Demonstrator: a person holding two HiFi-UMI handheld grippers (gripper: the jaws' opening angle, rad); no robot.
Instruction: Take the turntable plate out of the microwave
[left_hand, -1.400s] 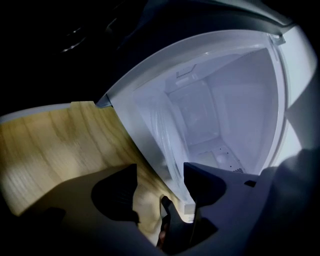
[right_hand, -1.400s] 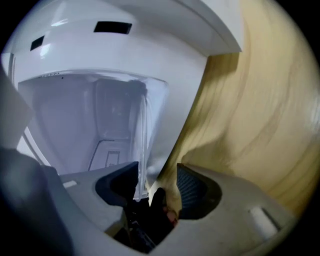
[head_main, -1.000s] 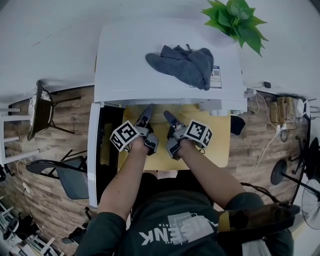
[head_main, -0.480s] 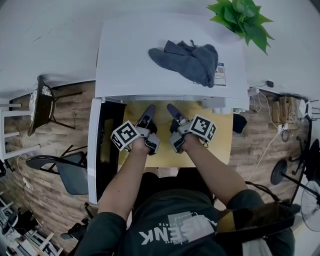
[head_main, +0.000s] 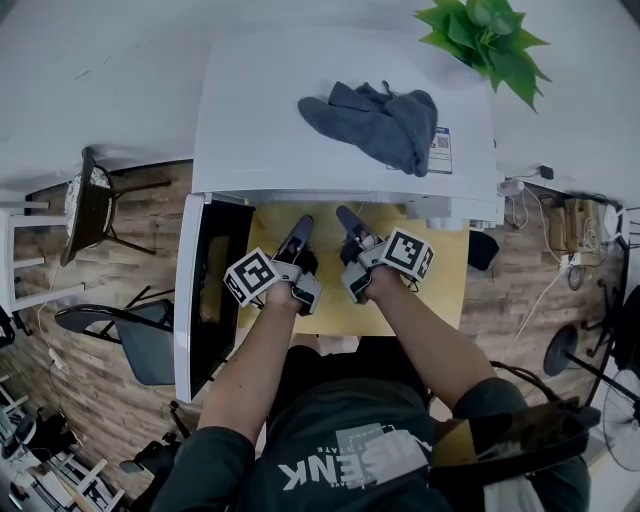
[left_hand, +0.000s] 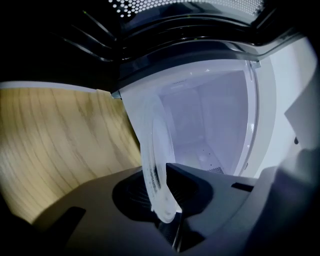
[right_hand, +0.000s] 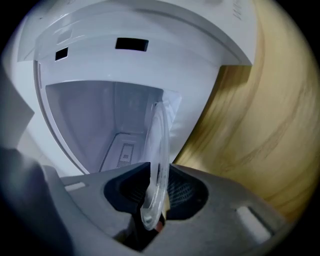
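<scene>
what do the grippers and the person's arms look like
The left gripper and right gripper are dark grey with long tapered jaws and ribbed pads; each bears a white cube with black square markers. Forearms are bare below the short sleeves of a dark t-shirt with pale print. No cables show. Both jaws have just been closing, the clear turntable plate between them.

A light wood table (head_main: 440, 290) carries a white microwave (head_main: 300, 130), which stands on its far part and leaves a bare strip of wood in front. The microwave's door (head_main: 190, 290) is swung open at the table's left edge. A grey cloth (head_main: 375, 125) lies crumpled on the microwave's top, toward the right. Around the table is a wood-plank floor (head_main: 130, 260); two chairs (head_main: 130, 345) stand on it at the left.
</scene>
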